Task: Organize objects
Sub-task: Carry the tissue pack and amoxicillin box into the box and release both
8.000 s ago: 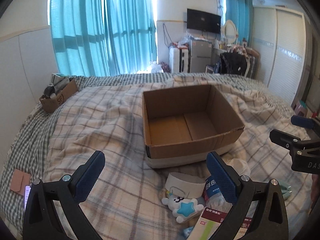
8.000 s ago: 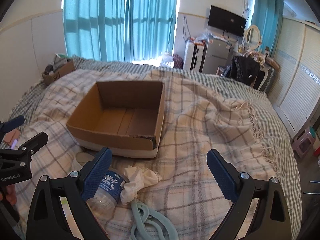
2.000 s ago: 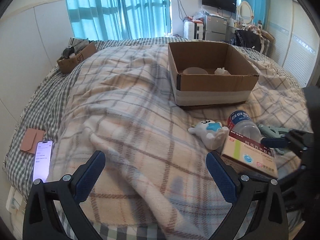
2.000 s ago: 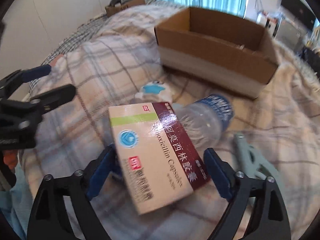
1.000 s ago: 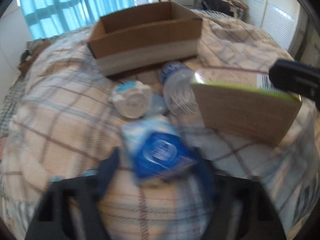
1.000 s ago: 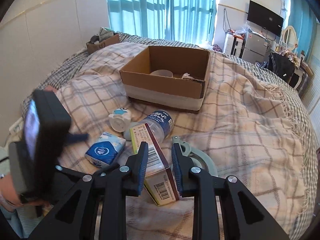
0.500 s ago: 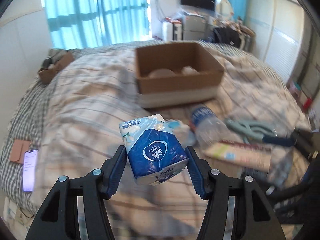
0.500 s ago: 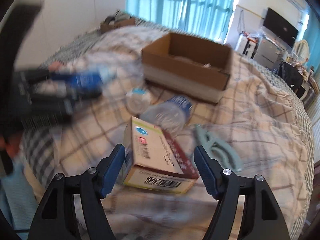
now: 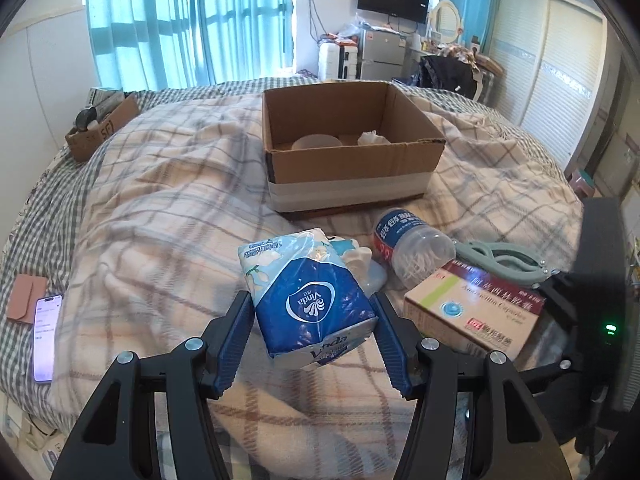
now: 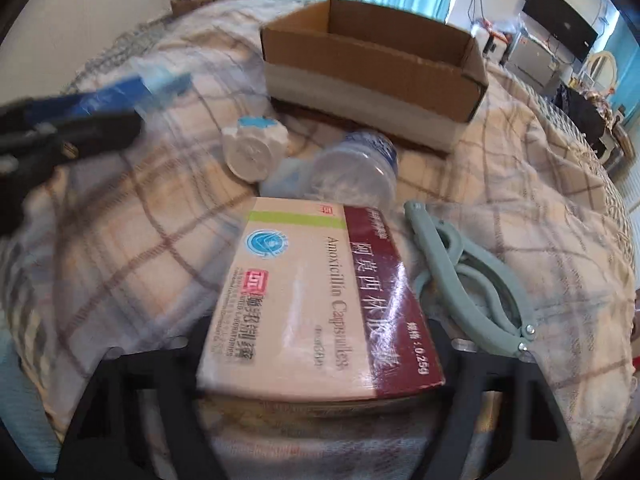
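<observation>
Left gripper (image 9: pixel 314 330) has its blue ribbed fingers squeezed onto a crinkly plastic tissue pack (image 9: pixel 310 304), held up over the plaid blanket (image 9: pixel 160 220). Right gripper (image 10: pixel 320 344) carries the glossy cardboard medicine box (image 10: pixel 320 300), looks clamped though blurry, short of the open cardboard box (image 9: pixel 352 176).

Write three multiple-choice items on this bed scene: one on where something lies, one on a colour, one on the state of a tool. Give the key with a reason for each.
1. Where is the water bottle?
A. inside the cardboard box
B. on the blanket in front of the cardboard box
C. on the floor

2. What colour is the clothes hanger?
A. red
B. black
C. pale green

3. What is the left tool doing?
A. gripping a tissue pack
B. hanging open with nothing in it
C. gripping the phone

Key:
1 B: it lies on its side on the blanket, near the cardboard box.
2 C: its plastic arms are pale green.
3 A: the blue tissue pack sits between its fingers, lifted off the blanket.
</observation>
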The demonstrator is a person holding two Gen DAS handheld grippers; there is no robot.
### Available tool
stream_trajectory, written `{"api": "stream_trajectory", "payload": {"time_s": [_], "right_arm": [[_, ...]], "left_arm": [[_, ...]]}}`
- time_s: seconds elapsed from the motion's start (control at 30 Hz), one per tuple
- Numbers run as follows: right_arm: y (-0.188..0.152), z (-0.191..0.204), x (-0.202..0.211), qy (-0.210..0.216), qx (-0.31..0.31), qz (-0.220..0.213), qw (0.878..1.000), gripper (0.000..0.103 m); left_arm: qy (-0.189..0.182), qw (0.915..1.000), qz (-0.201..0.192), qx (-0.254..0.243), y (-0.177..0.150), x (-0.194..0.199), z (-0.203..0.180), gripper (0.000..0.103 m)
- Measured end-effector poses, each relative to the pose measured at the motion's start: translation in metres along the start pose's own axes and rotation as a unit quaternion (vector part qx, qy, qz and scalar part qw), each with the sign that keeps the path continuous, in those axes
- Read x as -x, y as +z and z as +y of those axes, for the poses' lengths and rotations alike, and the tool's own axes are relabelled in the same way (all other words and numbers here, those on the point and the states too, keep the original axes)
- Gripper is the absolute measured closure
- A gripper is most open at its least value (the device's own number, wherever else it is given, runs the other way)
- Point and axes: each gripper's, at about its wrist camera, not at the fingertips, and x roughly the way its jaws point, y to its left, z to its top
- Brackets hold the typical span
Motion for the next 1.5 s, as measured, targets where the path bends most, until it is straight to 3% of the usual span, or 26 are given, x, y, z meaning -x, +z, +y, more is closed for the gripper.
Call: {"api": "stream_trajectory", "payload": {"time_s": [0.1, 0.3, 0.43, 0.6, 0.77, 0.93, 1.07, 1.2, 1.33, 1.5], "right_arm": [[0.001, 0.005, 0.014, -0.009, 0.016, -0.023, 1.0, 0.029], [0.036, -0.009, 0.078, -0.025, 0.007, -0.116, 0.993, 0.029], [0.079, -0.031, 0.111, -0.032, -0.007, -0.168, 0.985, 0.029], [0.137, -0.06, 0.123, -0.046, -0.026, -0.195, 0.979, 0.029], [0.192, -0.094, 0.101, -0.052, -0.047, -0.191, 0.979, 0.029], [0.225, -0.13, 0.058, -0.046, -0.067, -0.167, 0.983, 0.029], [0.238, -0.146, 0.018, -0.035, -0.083, -0.147, 0.985, 0.029], [0.241, -0.151, -0.022, -0.024, -0.082, -0.133, 0.987, 0.029], [0.239, -0.152, -0.058, -0.018, -0.075, -0.118, 0.99, 0.029], [0.234, -0.156, -0.066, 0.012, -0.087, -0.128, 0.988, 0.028]], "left_arm": [[-0.005, 1.0, -0.003, 0.006, 0.003, 0.001, 0.002, 0.042], [-0.019, 0.9991, -0.027, 0.028, 0.029, 0.013, 0.014, 0.042], [-0.035, 0.9974, -0.051, 0.038, 0.066, 0.022, 0.024, 0.042], [-0.028, 0.996, -0.08, 0.028, 0.126, 0.021, 0.027, 0.042], [-0.027, 0.9955, -0.09, 0.015, 0.185, -0.01, 0.024, 0.042], [-0.026, 0.9971, -0.072, 0.002, 0.214, -0.066, 0.022, 0.042], [-0.007, 0.9995, -0.029, 0.005, 0.212, -0.119, 0.02, 0.042], [-0.035, 0.9993, -0.01, 0.012, 0.198, -0.155, 0.022, 0.042], [-0.042, 0.9991, -0.007, 0.003, 0.191, -0.173, 0.023, 0.042], [-0.046, 0.9986, -0.024, -0.011, 0.192, -0.175, 0.022, 0.041]]}}
